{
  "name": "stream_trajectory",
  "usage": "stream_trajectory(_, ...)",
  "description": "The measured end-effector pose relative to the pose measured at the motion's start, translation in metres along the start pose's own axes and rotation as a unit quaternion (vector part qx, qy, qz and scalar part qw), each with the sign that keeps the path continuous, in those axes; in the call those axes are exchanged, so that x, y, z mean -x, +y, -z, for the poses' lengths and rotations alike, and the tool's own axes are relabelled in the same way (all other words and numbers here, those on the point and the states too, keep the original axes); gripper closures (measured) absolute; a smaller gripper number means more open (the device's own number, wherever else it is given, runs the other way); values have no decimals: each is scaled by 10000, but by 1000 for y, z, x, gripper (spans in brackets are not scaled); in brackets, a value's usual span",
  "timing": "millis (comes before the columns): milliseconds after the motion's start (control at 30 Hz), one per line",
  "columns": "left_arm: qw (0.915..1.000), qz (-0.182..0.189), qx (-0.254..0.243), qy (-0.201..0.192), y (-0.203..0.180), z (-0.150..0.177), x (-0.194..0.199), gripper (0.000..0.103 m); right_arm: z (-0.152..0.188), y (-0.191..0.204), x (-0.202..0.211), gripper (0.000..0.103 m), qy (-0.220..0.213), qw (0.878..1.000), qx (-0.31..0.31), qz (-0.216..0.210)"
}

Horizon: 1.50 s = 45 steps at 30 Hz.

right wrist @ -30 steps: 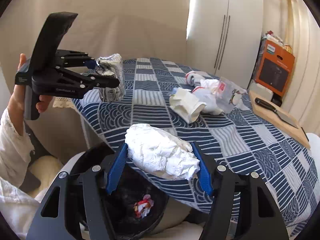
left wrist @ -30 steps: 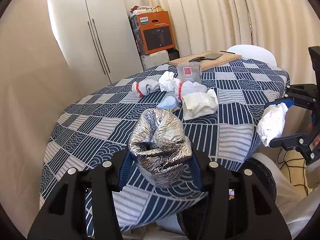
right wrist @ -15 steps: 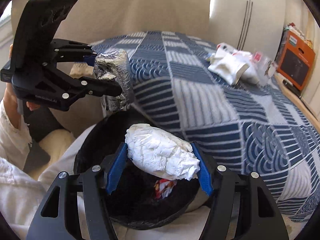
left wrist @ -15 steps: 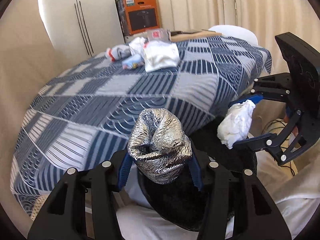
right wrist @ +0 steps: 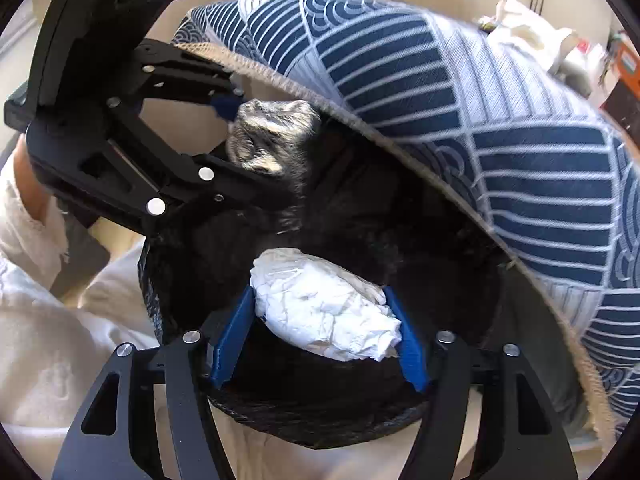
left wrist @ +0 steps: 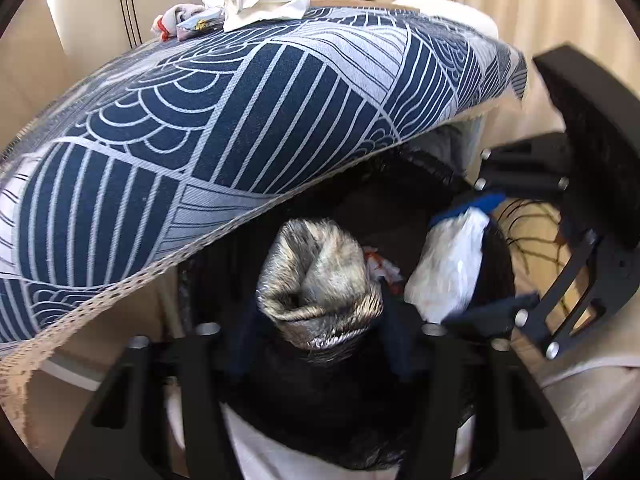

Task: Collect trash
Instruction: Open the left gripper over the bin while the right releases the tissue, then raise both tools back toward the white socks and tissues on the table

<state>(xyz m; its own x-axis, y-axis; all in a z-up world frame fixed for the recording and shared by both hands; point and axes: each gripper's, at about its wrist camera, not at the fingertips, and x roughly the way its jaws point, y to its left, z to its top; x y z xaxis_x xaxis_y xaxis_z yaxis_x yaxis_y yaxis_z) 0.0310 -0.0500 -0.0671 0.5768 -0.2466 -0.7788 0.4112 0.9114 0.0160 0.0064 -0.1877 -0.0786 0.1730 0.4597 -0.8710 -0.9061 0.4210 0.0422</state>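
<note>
At the bottom centre of the left wrist view, the left gripper (left wrist: 320,312) is clamped on a crumpled foil wad (left wrist: 320,280), its two black fingers pressing the wad from either side. Behind the wad lies the dark mouth of a black bin (left wrist: 420,208), and only this view shows a scrap of red and white wrapper (left wrist: 380,268) down inside it. To the right of centre, the right gripper (left wrist: 464,264) appears from the side, pinching a white paper ball (left wrist: 452,264) over the bin opening.

The right wrist view shows that same grip head-on: the right gripper (right wrist: 324,320), at lower centre, has its blue pads (right wrist: 236,332) closed against the white paper ball (right wrist: 324,312), which hangs above the bin's (right wrist: 440,264) black interior. At upper left the left gripper (right wrist: 248,136) comes in from the side, holding the foil wad (right wrist: 272,136) just under the cloth's hem; a hand and white sleeve show behind it.

Farther off, the blue patterned tablecloth (left wrist: 240,88) arches across the upper part of both views. At the top centre of the left view, a crumpled white bag (left wrist: 264,0) and a small wrapper (left wrist: 196,24) sit on it, sharper here than in the right view, where they blur at the upper right.
</note>
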Motion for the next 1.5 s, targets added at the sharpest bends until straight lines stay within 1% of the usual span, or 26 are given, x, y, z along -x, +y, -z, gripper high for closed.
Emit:
stream_trajectory(33, 9999, -32, 48, -120, 0, 0, 1, 5, 1, -1, -1, 26, -3, 10000, -13, -61)
stream_trajectory(67, 9998, -39, 40, -212, 0, 1, 4, 6, 2, -3, 1, 15, -58, 10000, -28, -68)
stream_trajectory(167, 9994, 48, 84, -325, 1, 3, 8, 6, 4, -10, 7, 15, -178, 9998, -77, -99)
stream_trajectory(233, 9992, 11, 171, -353, 4, 4, 8, 6, 5, -14, 10, 15, -196, 9998, -104, -9)
stream_trajectory(333, 9987, -12, 303, -400, 7, 7, 9, 6, 8, -19, 14, 15, -239, 9995, -195, 12)
stream_trajectory(567, 9979, -162, 275, -558, 7, 8, 22, 6, 4, -31, 30, 15, -465, 9984, -325, 14)
stream_trajectory(733, 9964, -25, 372, -764, 6, 2, 40, 6, 2, -31, 50, 14, -738, 9967, -349, 15)
stream_trajectory(833, 9951, -68, 372, -919, 3, -5, 49, 6, 1, -33, 62, 14, -919, 9951, -350, 113)
stream_trajectory(933, 9926, -227, 381, -1131, 1, -15, 63, 6, -2, -38, 74, 14, -1080, 9930, -422, 228)
stream_trajectory(1100, 9898, -330, 276, -1358, -3, -39, 79, 6, -7, -54, 100, 14, -1405, 9871, -609, 462)
stream_trajectory(1233, 9885, -268, 205, -1475, -3, -61, 82, 6, -13, -73, 118, 13, -1642, 9807, -879, 588)
stream_trajectory(1300, 9876, -322, 139, -1533, -5, -71, 81, 6, -17, -85, 126, 13, -1724, 9773, -1033, 671)
stream_trajectory(1500, 9877, -405, 108, -1509, -3, -98, 69, 6, -29, -123, 146, 12, -1926, 9673, -1418, 851)
